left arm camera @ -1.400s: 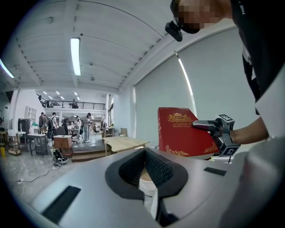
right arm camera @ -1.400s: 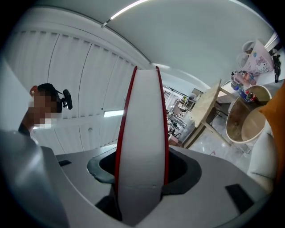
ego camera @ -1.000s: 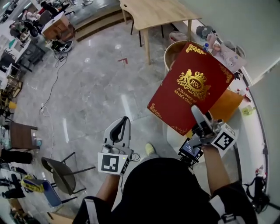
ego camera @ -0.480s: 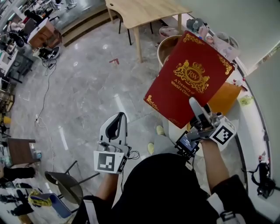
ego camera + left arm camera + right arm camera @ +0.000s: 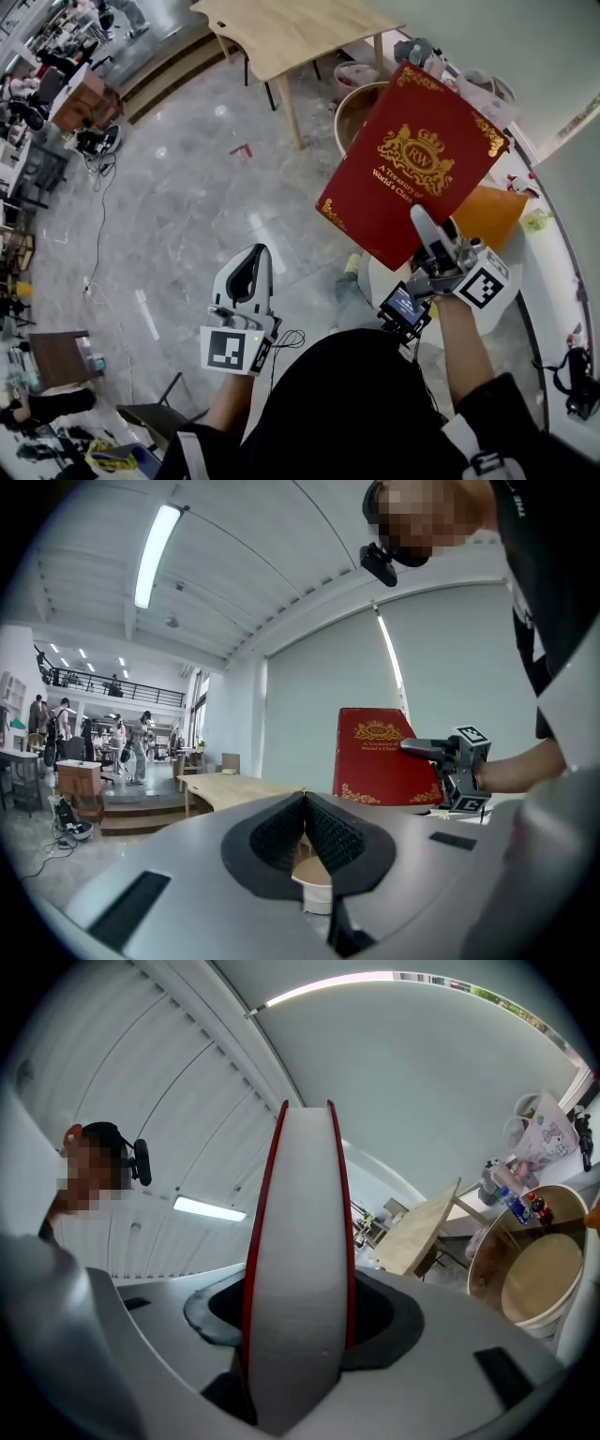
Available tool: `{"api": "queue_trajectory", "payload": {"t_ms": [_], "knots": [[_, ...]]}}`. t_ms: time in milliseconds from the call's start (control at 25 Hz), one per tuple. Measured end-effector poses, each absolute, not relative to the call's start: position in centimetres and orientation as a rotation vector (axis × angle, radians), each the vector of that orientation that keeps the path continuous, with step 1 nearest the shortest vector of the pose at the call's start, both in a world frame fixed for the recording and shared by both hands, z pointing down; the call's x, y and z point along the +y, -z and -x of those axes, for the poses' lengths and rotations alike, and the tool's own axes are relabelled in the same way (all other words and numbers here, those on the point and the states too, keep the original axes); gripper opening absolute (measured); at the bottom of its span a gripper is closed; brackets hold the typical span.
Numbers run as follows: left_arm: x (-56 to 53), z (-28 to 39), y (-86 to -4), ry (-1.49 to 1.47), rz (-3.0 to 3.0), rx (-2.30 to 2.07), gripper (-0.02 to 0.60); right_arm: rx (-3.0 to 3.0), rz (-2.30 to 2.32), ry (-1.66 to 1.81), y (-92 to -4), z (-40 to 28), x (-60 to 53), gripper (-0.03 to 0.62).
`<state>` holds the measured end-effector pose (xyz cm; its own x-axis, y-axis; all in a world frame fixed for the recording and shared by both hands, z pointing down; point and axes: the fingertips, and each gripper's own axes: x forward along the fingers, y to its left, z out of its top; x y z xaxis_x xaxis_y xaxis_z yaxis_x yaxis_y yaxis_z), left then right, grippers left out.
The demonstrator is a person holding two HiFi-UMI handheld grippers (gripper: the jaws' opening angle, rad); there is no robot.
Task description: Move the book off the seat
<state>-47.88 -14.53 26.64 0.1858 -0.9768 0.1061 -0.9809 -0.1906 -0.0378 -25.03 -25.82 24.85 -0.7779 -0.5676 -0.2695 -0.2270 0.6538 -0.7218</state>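
Clamping the red book [image 5: 412, 173] by its lower edge, the right gripper [image 5: 424, 225] holds it in the air, tilted, with the gold-crested cover facing up toward the head camera. The book is clear of every surface. Beneath and to the left spreads the grey marble floor [image 5: 187, 216]. A wooden table [image 5: 291, 28] stands at the top, and a round brown tub [image 5: 361, 108] sits just behind the book's upper left edge. An orange cushion [image 5: 492, 214] shows past the book's right side, partly hidden by it. The left gripper [image 5: 251, 272] hangs well apart from the book over bare floor, its jaws pressed together with nothing between them.

The right gripper view shows what the head view cannot – the white page edge between two red covers, wedged between the jaws. The left gripper view shows the book standing nearly upright.
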Motion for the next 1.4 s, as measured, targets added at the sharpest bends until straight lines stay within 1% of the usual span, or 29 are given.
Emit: {"api": "queue_trajectory", "payload": {"t_ms": [160, 440, 680, 800, 1040, 1400], "knots": [[-21.2, 47.5, -26.3, -0.165, -2.448, -1.896, 0.012, 2.419, 0.714, 0.877, -24.4, 24.9, -31.7, 0.253], [-30.1, 46.6, -25.6, -0.172, -2.500, -1.820, 0.012, 2.365, 0.774, 0.915, -25.1, 23.4, -39.2, 0.253], [-36.0, 46.0, -25.9, -0.197, -2.539, -1.788, 0.012, 2.304, 0.863, 0.909, -25.9, 20.9, -44.9, 0.253], [-39.1, 45.5, -26.1, -0.201, -2.549, -1.769, 0.012, 2.306, 0.958, 0.833, -25.7, 18.5, -47.4, 0.253], [-43.4, 43.5, -26.4, -0.234, -2.620, -1.689, 0.012, 2.248, 1.060, 0.831, -27.2, 15.0, -49.9, 0.253], [-48.7, 42.0, -27.4, -0.248, -2.704, -1.501, 0.012, 2.133, 1.225, 0.886, -30.1, 13.0, -51.2, 0.253]]}}
